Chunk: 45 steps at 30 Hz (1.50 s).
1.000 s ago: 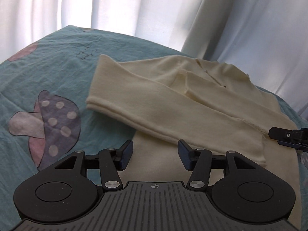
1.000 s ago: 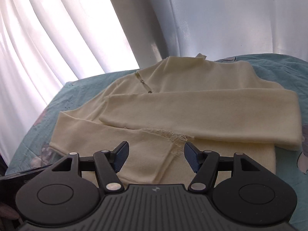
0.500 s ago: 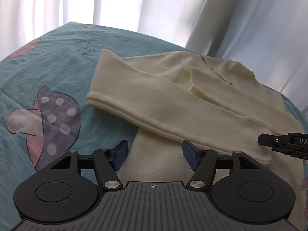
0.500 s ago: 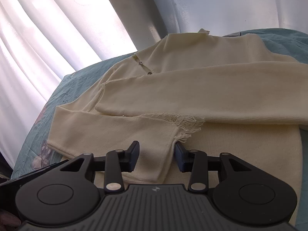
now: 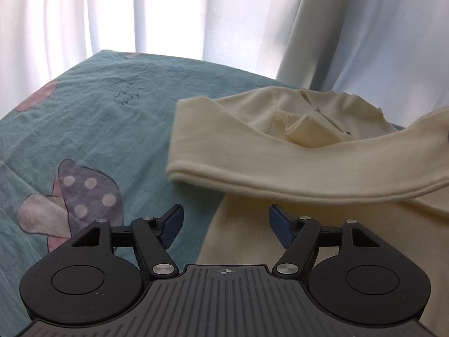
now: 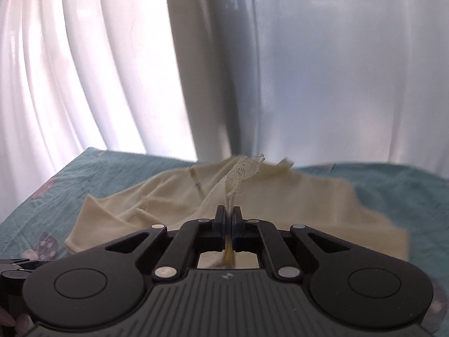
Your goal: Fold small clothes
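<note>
White curtains (image 5: 140, 14) hang behind the blue sheet (image 5: 84, 118). Right gripper (image 6: 228, 219) pinches the cream top's (image 5: 308, 163) lacy cuff (image 6: 244, 171), lifting it. Left gripper (image 5: 226, 224), spread wide, sits nearest the hem, the sleeve lying crosswise just ahead.

Soft matt cream knit sweater (image 5: 308, 168), frayed lace cuff (image 6: 244, 172), on wrinkled matt teal cotton sheet (image 5: 92, 118).

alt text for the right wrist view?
The right tool is shut on the lace-trimmed cuff of a cream sweater, lifting it above a teal mushroom-print sheet. White curtains hang behind.
</note>
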Motion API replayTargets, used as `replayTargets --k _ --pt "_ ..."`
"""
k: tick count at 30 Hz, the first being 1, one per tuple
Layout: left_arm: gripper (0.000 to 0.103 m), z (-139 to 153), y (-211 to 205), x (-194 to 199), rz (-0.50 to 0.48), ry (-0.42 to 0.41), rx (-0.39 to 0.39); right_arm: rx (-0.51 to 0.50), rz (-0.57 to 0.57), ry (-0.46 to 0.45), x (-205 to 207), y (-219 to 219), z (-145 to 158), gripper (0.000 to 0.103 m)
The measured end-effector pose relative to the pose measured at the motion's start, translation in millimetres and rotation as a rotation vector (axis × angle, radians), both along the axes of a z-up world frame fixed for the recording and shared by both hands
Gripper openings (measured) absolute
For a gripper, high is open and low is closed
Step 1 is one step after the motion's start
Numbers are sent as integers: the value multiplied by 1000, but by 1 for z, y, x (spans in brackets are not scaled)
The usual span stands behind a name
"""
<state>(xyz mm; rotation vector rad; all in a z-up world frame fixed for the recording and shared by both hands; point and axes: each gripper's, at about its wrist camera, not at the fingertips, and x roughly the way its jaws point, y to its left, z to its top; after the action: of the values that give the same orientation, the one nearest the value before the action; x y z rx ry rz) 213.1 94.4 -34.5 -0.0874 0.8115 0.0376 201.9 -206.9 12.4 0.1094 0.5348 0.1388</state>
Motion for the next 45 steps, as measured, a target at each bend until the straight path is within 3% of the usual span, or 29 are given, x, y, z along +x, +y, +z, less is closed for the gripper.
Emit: replayTargets --k 2,6,8,11,14,18,22,24,26,29,32,35,39,45 --pt "73 0 1 12 13 5 20 -38 -80 -13 3 -22 1 3" --pt "73 -4 2 32 30 16 35 15 -233 85 12 -71 -24 3" --pt "73 -6 2 38 25 25 40 75 -250 148 11 -84 -37 3" --pt "74 -11 1 45 15 46 37 100 -176 149 7 -73 -37 3" --pt "74 -11 -4 45 1 55 26 188 -81 90 8 -55 -13 3" --pt "74 -4 -20 33 -52 22 21 304 0 -60 11 -44 42 3" --pt "79 6 -49 23 -142 -17 2 460 11 -169 18 -60 76 3" --pt "83 6 -66 22 -207 -37 12 470 -25 -209 19 -72 81 3" --pt "83 3 -77 27 -230 -57 47 432 -84 -206 20 -83 74 3" --pt "83 -5 -76 44 -194 -48 66 413 -168 -103 24 -103 41 3" --pt "82 -11 -73 56 -191 1 14 389 -242 33 29 -117 0 3" --pt "82 -12 -81 52 -235 -8 22 369 -289 94 31 -124 -24 3" --pt "83 -15 -89 51 -265 -1 12 345 -318 162 34 -129 -43 3" --pt "83 -18 -74 59 -187 11 22 301 -348 193 28 -135 -59 3"
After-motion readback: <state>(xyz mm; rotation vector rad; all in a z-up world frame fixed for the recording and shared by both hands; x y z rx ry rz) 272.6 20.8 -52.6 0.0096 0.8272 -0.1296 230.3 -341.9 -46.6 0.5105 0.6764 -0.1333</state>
